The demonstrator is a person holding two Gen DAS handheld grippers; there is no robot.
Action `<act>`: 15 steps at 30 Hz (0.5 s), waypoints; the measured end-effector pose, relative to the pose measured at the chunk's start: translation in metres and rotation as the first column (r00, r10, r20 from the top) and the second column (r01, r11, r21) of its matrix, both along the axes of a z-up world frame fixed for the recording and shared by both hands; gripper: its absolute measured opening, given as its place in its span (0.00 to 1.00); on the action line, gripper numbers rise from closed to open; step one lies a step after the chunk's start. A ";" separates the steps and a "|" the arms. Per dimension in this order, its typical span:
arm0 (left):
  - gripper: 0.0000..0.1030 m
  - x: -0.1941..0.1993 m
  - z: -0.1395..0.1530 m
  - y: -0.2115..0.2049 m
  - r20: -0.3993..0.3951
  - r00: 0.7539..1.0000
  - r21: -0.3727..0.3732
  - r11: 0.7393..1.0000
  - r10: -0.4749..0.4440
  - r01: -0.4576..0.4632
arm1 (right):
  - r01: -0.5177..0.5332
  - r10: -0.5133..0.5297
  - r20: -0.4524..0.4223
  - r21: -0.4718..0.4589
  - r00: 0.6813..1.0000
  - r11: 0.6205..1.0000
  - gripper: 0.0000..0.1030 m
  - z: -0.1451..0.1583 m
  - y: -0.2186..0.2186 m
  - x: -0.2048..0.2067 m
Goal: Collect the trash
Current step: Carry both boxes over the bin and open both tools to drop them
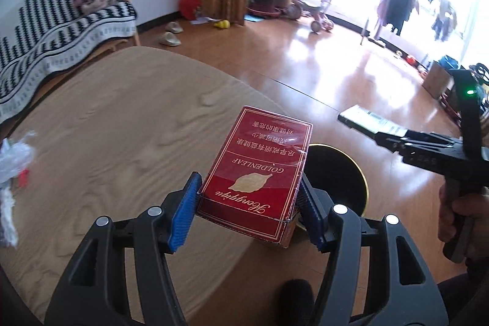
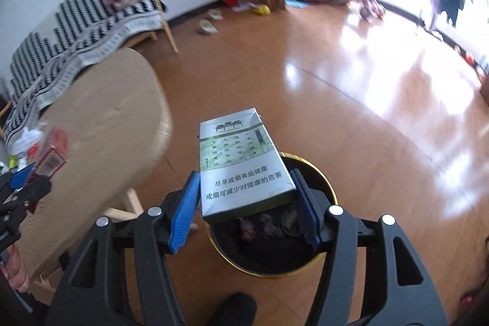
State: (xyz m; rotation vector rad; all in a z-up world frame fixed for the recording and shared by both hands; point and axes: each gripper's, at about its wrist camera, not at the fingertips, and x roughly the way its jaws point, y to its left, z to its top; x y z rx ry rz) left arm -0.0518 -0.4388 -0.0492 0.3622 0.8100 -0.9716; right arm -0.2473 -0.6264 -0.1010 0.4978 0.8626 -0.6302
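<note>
The left tongs (image 1: 249, 211) pinch a red rectangular cigarette pack (image 1: 256, 170) above the round wooden surface's (image 1: 107, 127) edge; the right tongs (image 2: 244, 208) pinch a grey-green cigarette pack (image 2: 241, 167) over the black gold-rimmed bin (image 2: 275, 258).

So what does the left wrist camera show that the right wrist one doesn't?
Only the left wrist view shows the red cigarette pack's printed face, clamped in the left gripper, and the right gripper from the side. Only the right wrist view looks into the black bin, with trash inside, under the grey pack clamped in its own gripper. Both show the round table, bin and striped sofa.
</note>
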 end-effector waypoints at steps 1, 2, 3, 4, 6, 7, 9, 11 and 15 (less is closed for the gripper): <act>0.58 -0.002 -0.002 -0.004 -0.002 1.000 0.003 1.000 -0.008 0.008 | 0.006 -0.006 -0.023 0.016 1.000 1.000 0.56 -0.007 -0.004 -0.001; 0.58 -0.004 -0.004 -0.008 -0.004 1.000 0.004 1.000 -0.016 0.016 | 0.016 -0.015 -0.047 0.030 0.999 0.999 0.56 -0.014 -0.007 -0.001; 0.58 -0.006 -0.006 -0.013 -0.006 1.000 0.007 1.000 -0.025 0.025 | 0.027 -0.023 -0.077 0.046 0.997 0.999 0.57 -0.022 -0.011 0.001; 0.58 -0.008 -0.008 -0.016 -0.008 0.999 0.009 0.999 -0.031 0.031 | 0.037 -0.030 -0.108 0.063 0.994 0.997 0.57 -0.031 -0.017 0.003; 0.58 -0.011 -0.012 -0.021 -0.014 0.999 0.012 0.999 -0.039 0.039 | 0.046 -0.033 -0.145 0.092 0.989 0.995 0.57 -0.042 -0.025 0.008; 0.58 -0.013 -0.013 -0.024 -0.016 0.999 0.013 0.999 -0.043 0.043 | 0.050 -0.032 -0.159 0.106 0.987 0.993 0.57 -0.047 -0.026 0.010; 0.58 -0.013 -0.015 -0.028 -0.018 0.999 0.016 0.999 -0.049 0.050 | 0.055 -0.033 -0.173 0.126 0.984 0.990 0.56 -0.054 -0.028 0.011; 0.58 -0.011 -0.016 -0.030 -0.019 0.998 0.020 0.998 -0.057 0.057 | 0.062 -0.035 -0.175 0.150 0.984 0.987 0.57 -0.058 -0.030 0.011; 0.58 -0.014 -0.018 -0.031 -0.020 0.998 0.022 0.998 -0.061 0.062 | 0.072 -0.043 -0.173 0.167 0.984 0.983 0.57 -0.059 -0.032 0.012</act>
